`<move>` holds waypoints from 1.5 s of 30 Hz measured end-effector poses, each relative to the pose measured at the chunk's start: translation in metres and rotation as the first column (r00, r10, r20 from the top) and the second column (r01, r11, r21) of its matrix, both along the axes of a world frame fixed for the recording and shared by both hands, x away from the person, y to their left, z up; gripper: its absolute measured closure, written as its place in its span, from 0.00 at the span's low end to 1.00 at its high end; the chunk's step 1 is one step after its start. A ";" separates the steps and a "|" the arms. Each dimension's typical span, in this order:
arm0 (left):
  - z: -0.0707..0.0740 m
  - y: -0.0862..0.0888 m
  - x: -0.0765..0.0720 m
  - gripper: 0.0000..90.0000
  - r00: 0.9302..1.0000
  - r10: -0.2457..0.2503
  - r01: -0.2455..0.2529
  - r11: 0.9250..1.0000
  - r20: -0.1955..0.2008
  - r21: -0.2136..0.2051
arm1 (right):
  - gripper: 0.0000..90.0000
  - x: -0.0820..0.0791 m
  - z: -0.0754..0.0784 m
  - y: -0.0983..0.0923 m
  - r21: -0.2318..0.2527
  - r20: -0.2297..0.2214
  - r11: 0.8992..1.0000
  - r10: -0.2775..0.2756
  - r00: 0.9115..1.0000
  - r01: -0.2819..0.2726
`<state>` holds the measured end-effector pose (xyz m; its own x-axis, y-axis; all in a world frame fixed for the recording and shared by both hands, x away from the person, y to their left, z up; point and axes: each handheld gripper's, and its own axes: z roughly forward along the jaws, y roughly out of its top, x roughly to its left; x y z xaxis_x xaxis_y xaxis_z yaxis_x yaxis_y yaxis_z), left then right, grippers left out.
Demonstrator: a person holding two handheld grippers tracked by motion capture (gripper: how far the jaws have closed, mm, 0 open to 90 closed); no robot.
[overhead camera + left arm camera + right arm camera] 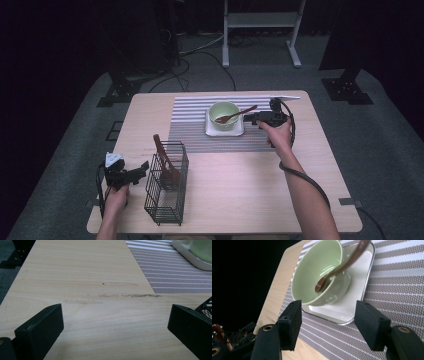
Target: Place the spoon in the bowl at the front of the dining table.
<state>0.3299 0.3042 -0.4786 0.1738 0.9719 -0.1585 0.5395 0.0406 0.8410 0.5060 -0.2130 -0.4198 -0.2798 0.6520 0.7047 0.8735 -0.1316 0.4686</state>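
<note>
My right gripper (253,118) hangs spread and empty just beside the green bowl (223,114), where the wooden spoon (236,115) leans on its rim, and any nudge to the handle could, I judge, tip it out.

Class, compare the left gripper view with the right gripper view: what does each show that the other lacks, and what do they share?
Left gripper view alone: a long stretch of bare wooden table with faint scuff marks, seen between wide-apart jaws.

Right gripper view alone: the wooden spoon resting in the green bowl, with nothing between that gripper's open jaws.

Both: the striped placemat, the white tray and part of the black wire basket.
</note>
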 end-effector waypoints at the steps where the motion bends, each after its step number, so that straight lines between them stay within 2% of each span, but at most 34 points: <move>1: 0.000 0.000 0.000 0.00 1.000 0.000 0.000 1.000 0.001 0.000 | 0.42 -0.001 -0.001 -0.001 0.001 -0.001 1.000 0.001 1.000 -0.001; 11: 0.000 -0.002 0.000 0.00 1.000 -0.007 0.007 1.000 0.004 0.021 | 0.41 -0.014 -0.002 -0.002 -0.020 -0.005 0.997 0.073 0.997 -0.073; 23: 0.000 -0.001 0.000 0.00 1.000 -0.004 0.004 1.000 0.000 0.010 | 0.40 -0.029 0.000 0.002 -0.019 0.009 0.992 0.127 0.992 -0.127; 33: 0.000 -0.001 0.000 0.00 1.000 -0.003 0.003 1.000 0.001 0.010 | 0.40 -0.041 -0.003 0.003 -0.025 0.006 0.985 0.169 0.986 -0.169; 39: 0.000 -0.001 0.000 0.00 1.000 -0.005 0.005 1.000 0.002 0.015 | 0.39 -0.053 -0.010 0.001 -0.030 -0.013 0.977 0.211 0.977 -0.212; 45: 0.000 -0.001 0.000 0.00 1.000 -0.004 0.004 1.000 0.002 0.016 | 0.39 -0.062 -0.013 0.000 -0.029 -0.019 0.973 0.228 0.973 -0.229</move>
<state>0.3296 0.3028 -0.4785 0.1779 0.9736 -0.1427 0.5375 0.0254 0.8429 0.4442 -0.2134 -0.4332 -0.4130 0.5937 0.6906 0.8861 0.0868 0.4553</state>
